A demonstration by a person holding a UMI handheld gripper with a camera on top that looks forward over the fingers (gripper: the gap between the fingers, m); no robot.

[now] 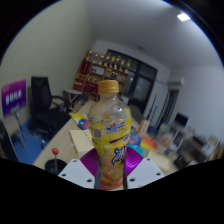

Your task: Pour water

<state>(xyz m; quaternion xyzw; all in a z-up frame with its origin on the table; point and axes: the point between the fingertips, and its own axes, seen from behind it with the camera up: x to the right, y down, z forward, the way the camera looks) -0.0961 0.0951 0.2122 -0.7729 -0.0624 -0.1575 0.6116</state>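
A clear plastic bottle (109, 130) with an orange cap, a yellow label and orange liquid stands upright between my fingers. My gripper (111, 165) is shut on the bottle's lower body; both magenta pads (88, 162) press against its sides. The bottle is held up above a long table (62, 140). The bottle's base is hidden below the fingers.
The long light table runs beyond the bottle with small items on it, a red object (57, 153) at its near end. Black office chairs (42, 100) stand to the left. Shelves with colourful goods (105, 66) line the far wall. A purple screen (13, 96) is at far left.
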